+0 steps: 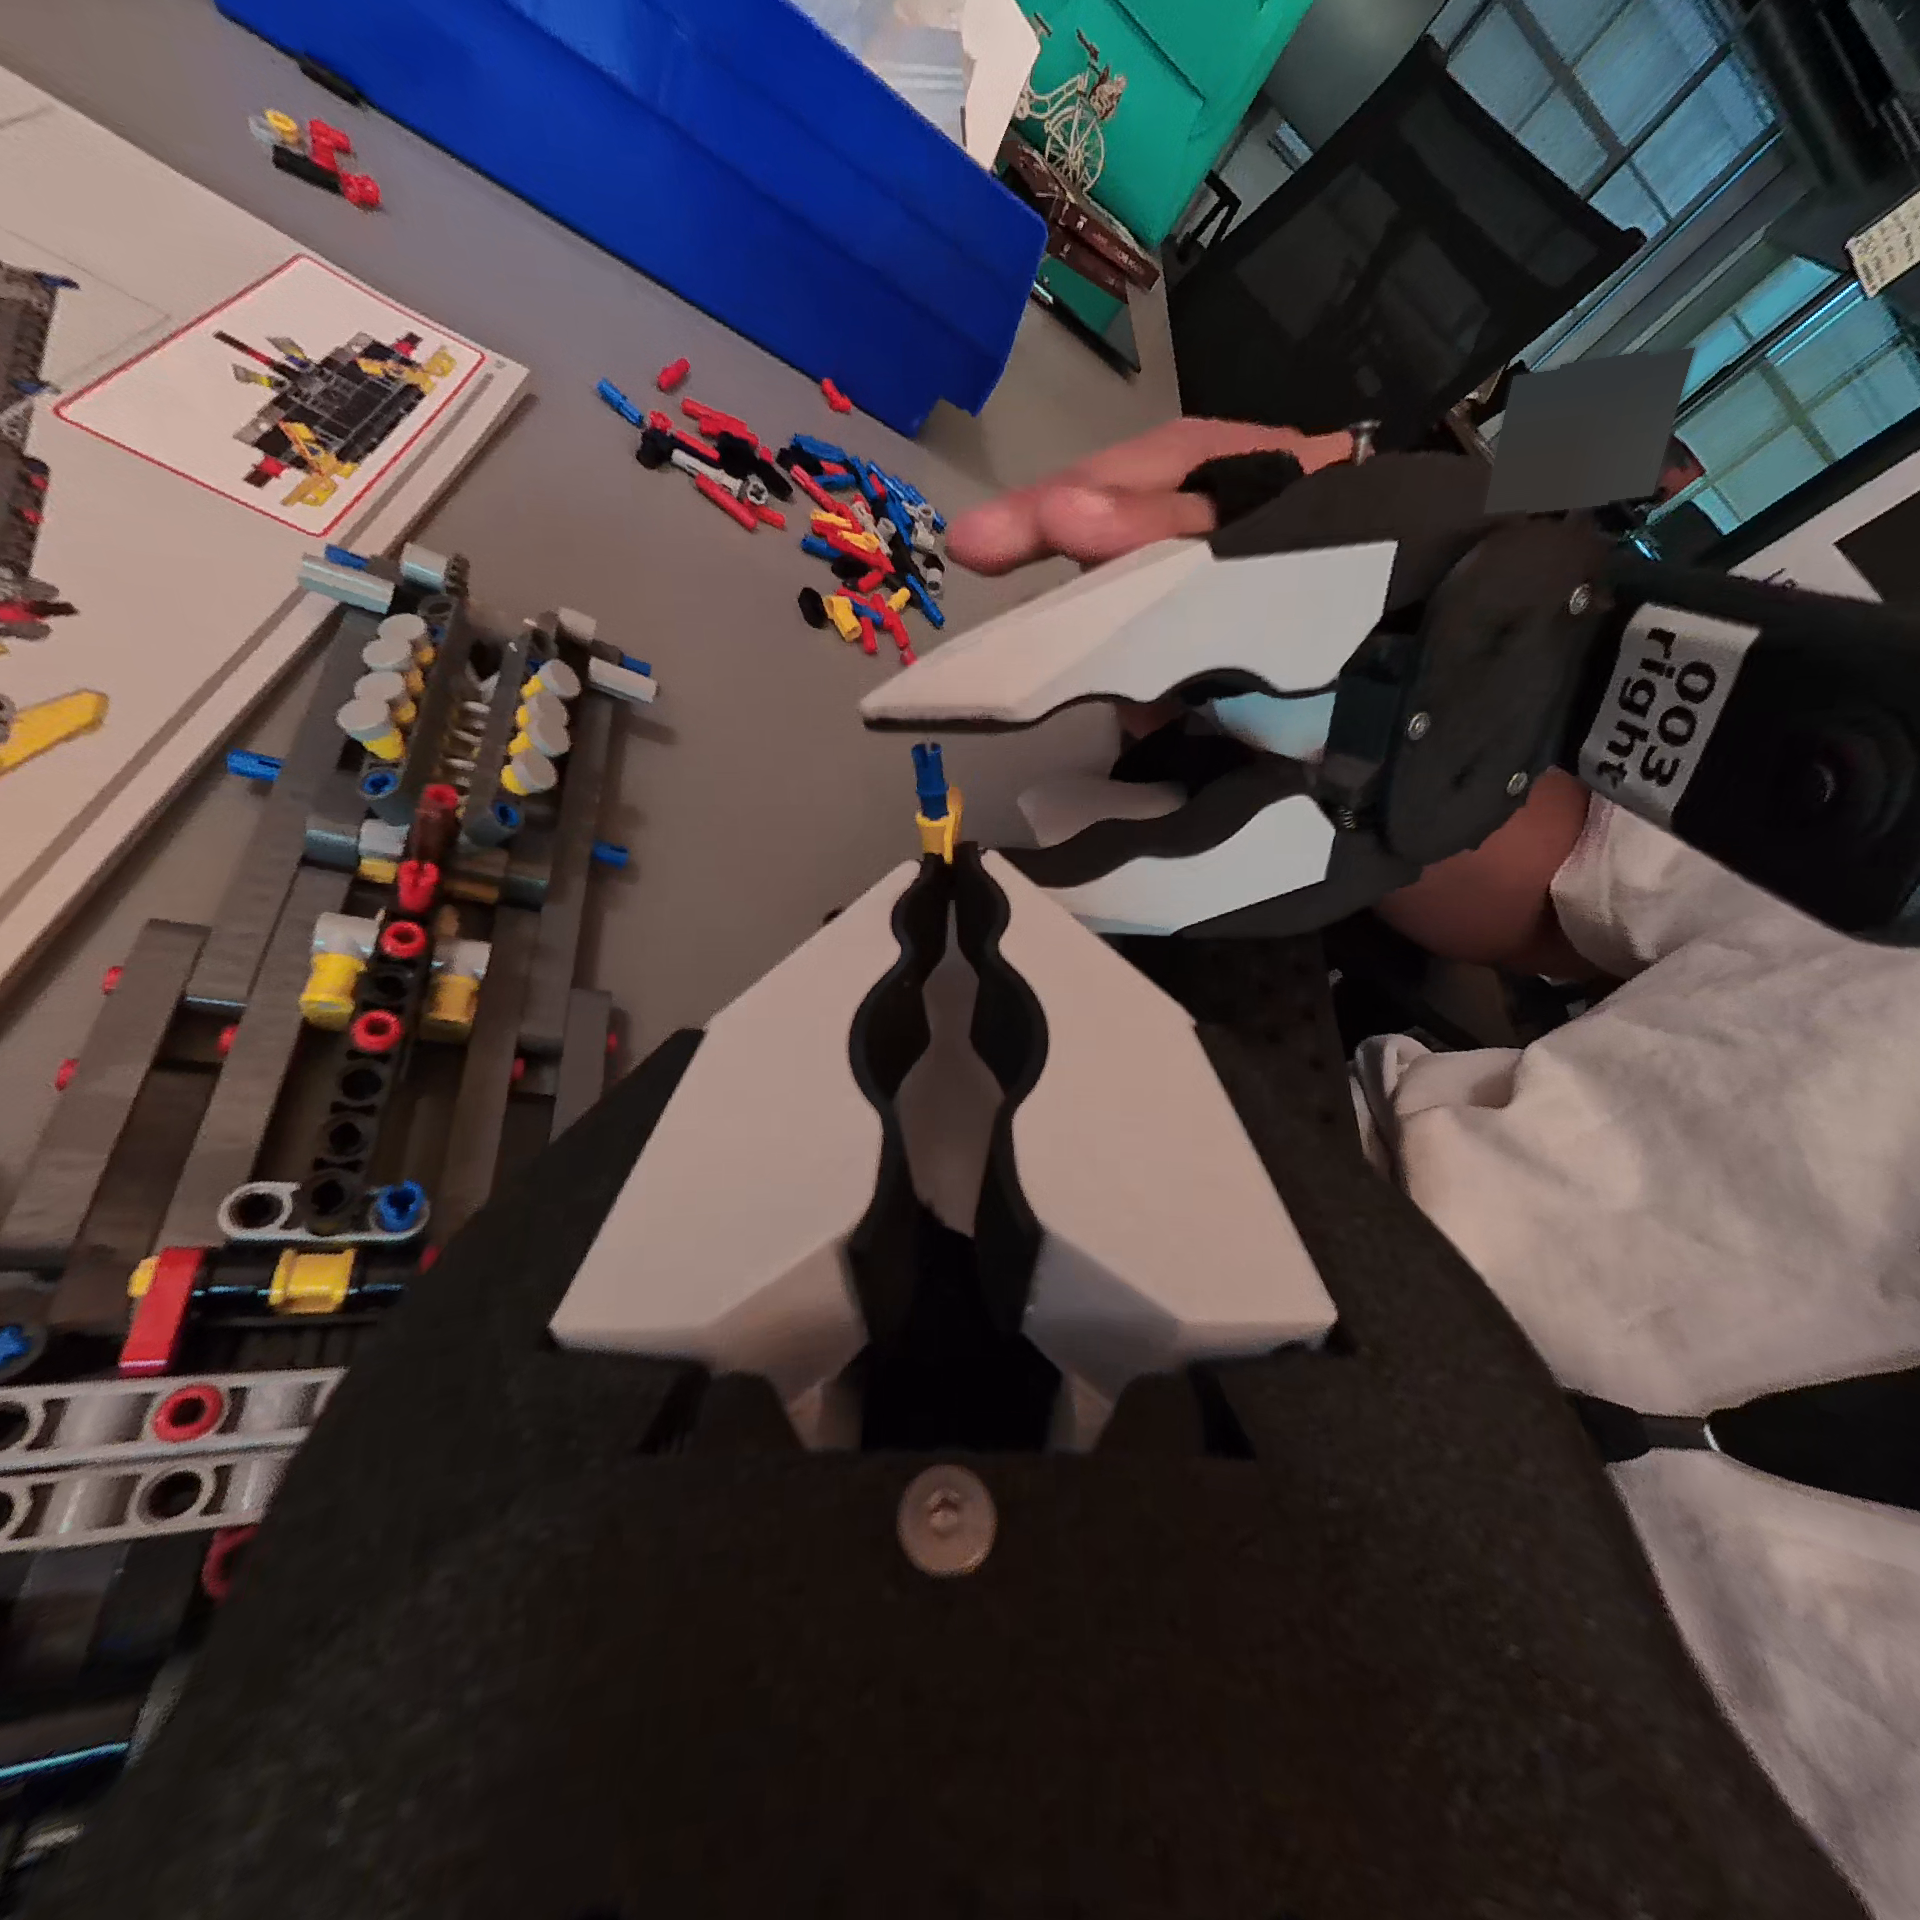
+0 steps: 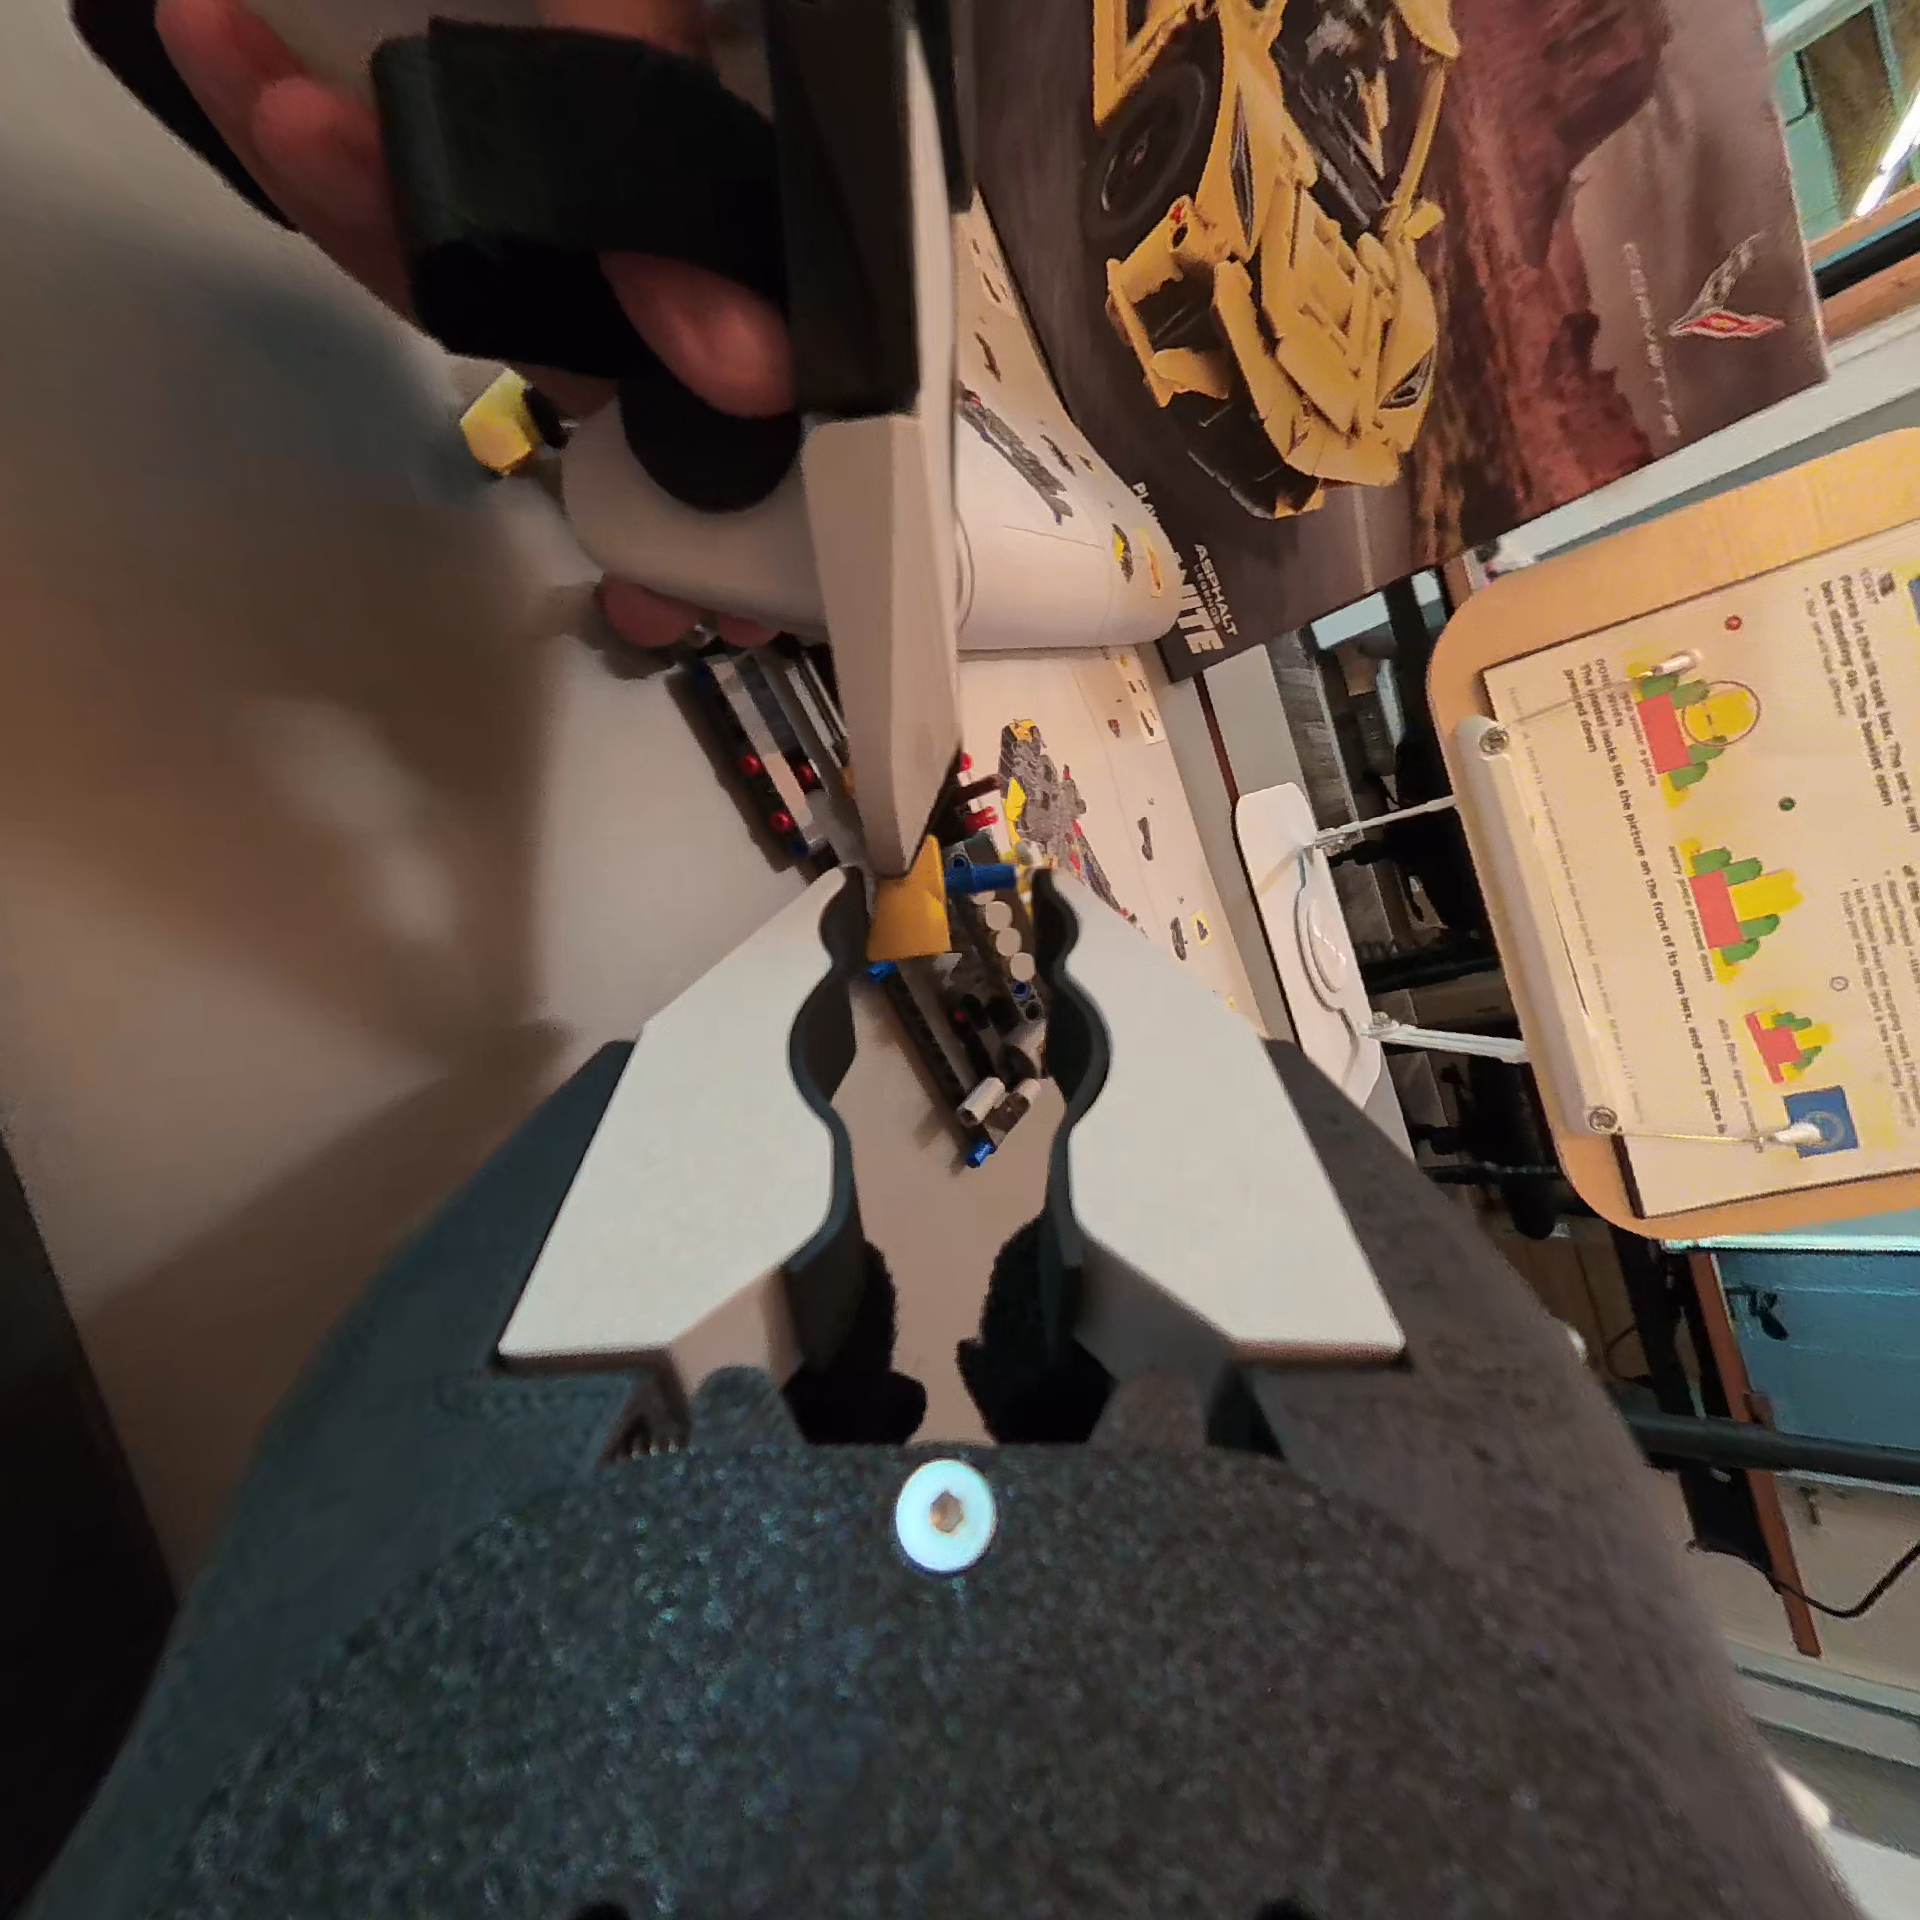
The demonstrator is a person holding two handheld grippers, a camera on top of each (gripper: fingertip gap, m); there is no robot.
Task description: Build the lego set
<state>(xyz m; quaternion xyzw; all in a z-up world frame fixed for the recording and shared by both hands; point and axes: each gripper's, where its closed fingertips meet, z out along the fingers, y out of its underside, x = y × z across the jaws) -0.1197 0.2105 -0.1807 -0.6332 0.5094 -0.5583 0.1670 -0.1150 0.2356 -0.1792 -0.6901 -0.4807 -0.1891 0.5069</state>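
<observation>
The left gripper [image 1: 943, 868] is pinched on a small yellow connector [image 1: 938, 826] with a blue pin [image 1: 926, 771] standing out of its far end, held clear above the counter [image 1: 727, 790]. The right gripper [image 1: 997, 764] stands spread just beyond it, its tips either side of the pin. Both pieces look light, rigid and smooth, so they could twist or pop free under a skewed squeeze; I judge the pin's exposed shaft the place to grip. The partly built chassis [image 1: 416, 935] lies on the counter to the left gripper's left, loose pins [image 1: 862, 540] farther ahead.
</observation>
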